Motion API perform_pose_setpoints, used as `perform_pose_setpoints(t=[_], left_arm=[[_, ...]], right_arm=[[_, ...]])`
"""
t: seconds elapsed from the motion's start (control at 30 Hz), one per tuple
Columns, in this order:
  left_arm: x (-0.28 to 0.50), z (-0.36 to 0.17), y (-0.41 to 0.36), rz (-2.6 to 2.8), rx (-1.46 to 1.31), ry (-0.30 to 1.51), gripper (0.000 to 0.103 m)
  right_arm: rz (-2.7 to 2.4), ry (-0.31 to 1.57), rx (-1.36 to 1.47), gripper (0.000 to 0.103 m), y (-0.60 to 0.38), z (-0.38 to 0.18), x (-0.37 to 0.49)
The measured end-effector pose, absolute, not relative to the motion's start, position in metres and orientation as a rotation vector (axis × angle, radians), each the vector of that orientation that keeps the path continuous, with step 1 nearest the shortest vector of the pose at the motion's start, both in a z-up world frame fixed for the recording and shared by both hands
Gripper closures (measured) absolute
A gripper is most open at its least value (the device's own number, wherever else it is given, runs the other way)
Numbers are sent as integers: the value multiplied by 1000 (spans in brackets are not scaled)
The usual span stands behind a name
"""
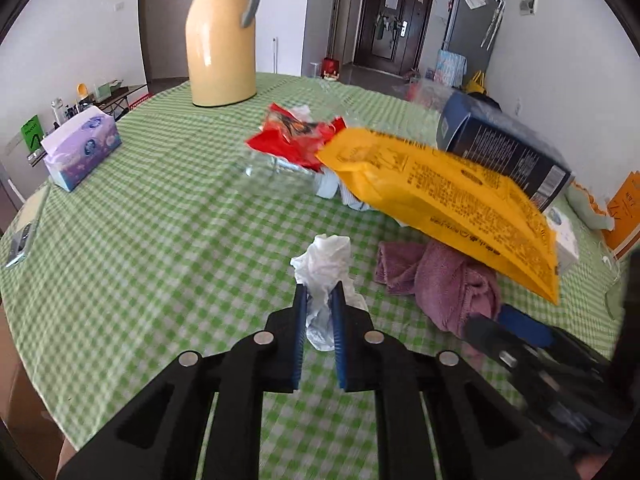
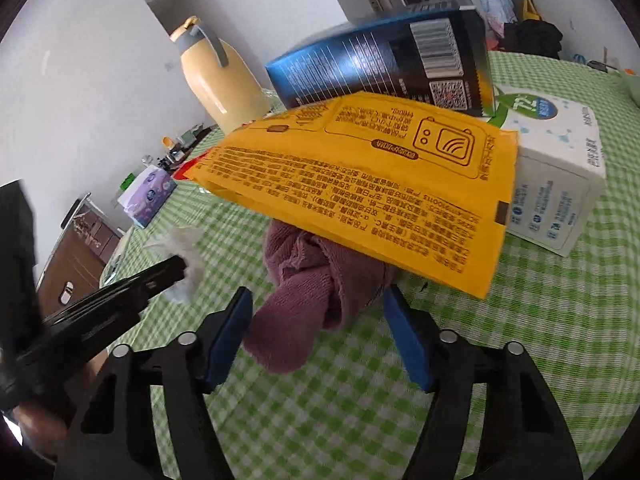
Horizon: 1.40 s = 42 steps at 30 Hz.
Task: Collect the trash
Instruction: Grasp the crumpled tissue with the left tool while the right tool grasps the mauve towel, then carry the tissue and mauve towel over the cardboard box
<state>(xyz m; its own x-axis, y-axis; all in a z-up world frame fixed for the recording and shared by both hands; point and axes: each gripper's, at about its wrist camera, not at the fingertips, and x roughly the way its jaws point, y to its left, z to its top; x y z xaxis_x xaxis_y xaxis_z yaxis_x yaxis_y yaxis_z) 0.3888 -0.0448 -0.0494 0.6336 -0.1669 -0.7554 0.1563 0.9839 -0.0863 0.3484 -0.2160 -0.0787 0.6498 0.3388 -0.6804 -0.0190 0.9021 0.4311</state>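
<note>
Okay, my left gripper (image 1: 319,296) is clenched on the crumpled tissue (image 1: 326,264); my right gripper (image 2: 318,304) gapes around the purple cloth (image 2: 316,280), beside it.

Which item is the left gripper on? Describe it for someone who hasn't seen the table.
On the green checked tablecloth, near its front edge, left of the purple cloth. The left gripper is shut on a crumpled white tissue, the only loose white wad there.

White walls (image 1: 288,8), dark door (image 1: 390,20), checkered table (image 1: 160,220)
</note>
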Motion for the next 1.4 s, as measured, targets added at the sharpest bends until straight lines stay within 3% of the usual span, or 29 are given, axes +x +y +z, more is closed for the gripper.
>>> perform_pose_setpoints(t=[0.03, 0.17, 0.53, 1.03, 1.4], left_arm=[[386, -45, -39, -179, -21, 856, 93], [369, -26, -21, -171, -29, 816, 94], [309, 31, -6, -168, -38, 667, 94], [290, 33, 45, -74, -114, 641, 94], [252, 14, 168, 163, -220, 654, 94]], right_arm=[[178, 861, 402, 60, -216, -83, 355], [144, 849, 351, 84, -209, -74, 352], [234, 492, 241, 85, -215, 47, 263], [235, 566, 171, 85, -180, 29, 278], [470, 633, 83, 85, -55, 18, 313]])
